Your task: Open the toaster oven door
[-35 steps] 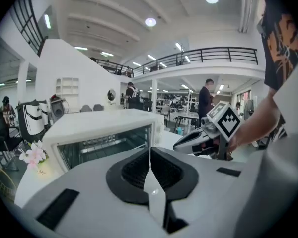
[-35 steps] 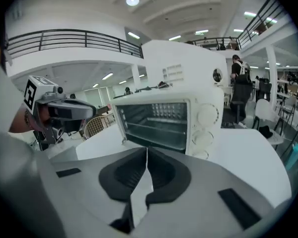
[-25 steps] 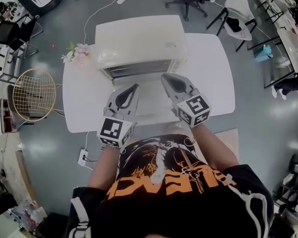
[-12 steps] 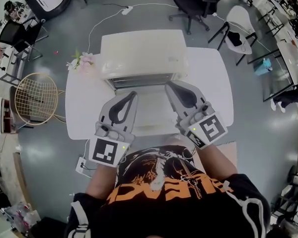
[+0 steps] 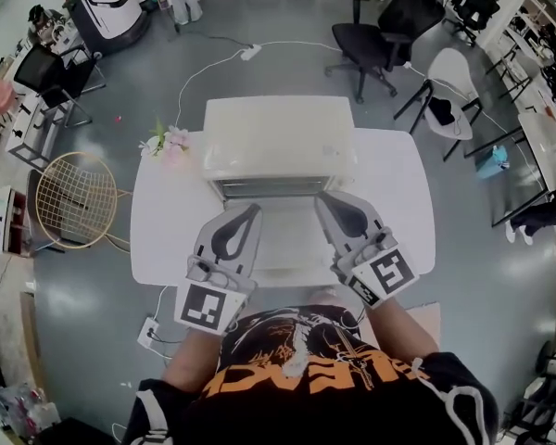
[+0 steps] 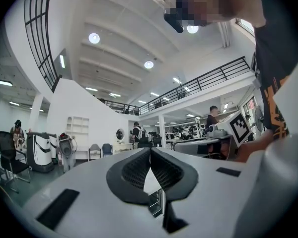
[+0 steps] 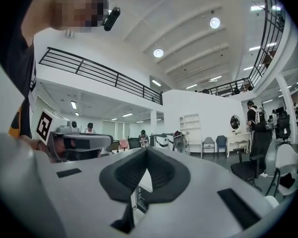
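Note:
In the head view a white toaster oven point(image 5: 278, 137) stands at the back of a white table point(image 5: 167, 221). Its door point(image 5: 285, 235) looks folded down flat toward me, and the oven's slotted front point(image 5: 269, 187) shows above it. My left gripper point(image 5: 251, 210) lies along the door's left edge and my right gripper point(image 5: 322, 197) along its right edge, both tips near the oven front. Each is shut with nothing between the jaws. The left gripper point(image 6: 150, 150) and right gripper point(image 7: 147, 148) views point up at the ceiling, with closed tips.
Pink flowers point(image 5: 167, 142) lie at the table's back left corner. A round wire chair point(image 5: 74, 197) stands left of the table. Office chairs point(image 5: 385, 26) and a white chair point(image 5: 449, 77) stand behind on the right. A power strip point(image 5: 151, 330) lies on the floor.
The head view has shifted, so the oven and table sit lower in the picture. Both grippers stay shut beside the door, their marker cubes drawn back closer to my body.

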The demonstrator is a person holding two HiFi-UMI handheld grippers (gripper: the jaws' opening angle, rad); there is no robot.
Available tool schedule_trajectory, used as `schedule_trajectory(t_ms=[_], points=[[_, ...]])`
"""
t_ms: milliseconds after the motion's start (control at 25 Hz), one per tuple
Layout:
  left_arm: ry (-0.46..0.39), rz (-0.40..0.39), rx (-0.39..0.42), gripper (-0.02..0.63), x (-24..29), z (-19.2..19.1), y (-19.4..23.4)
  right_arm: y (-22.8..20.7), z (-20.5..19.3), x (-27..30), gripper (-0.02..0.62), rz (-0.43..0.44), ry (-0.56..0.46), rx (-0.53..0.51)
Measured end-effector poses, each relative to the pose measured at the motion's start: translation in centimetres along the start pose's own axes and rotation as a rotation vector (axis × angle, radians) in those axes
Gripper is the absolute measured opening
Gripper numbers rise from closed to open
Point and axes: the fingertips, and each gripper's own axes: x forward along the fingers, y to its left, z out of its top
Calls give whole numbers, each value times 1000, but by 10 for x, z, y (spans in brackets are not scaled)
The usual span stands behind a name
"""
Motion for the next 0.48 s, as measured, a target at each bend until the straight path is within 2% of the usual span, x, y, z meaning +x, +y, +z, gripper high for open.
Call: schedule_trajectory(t_ms=[480], points=[[12, 19, 8, 23, -8, 0, 8, 3, 3, 5, 14, 9, 6, -12]])
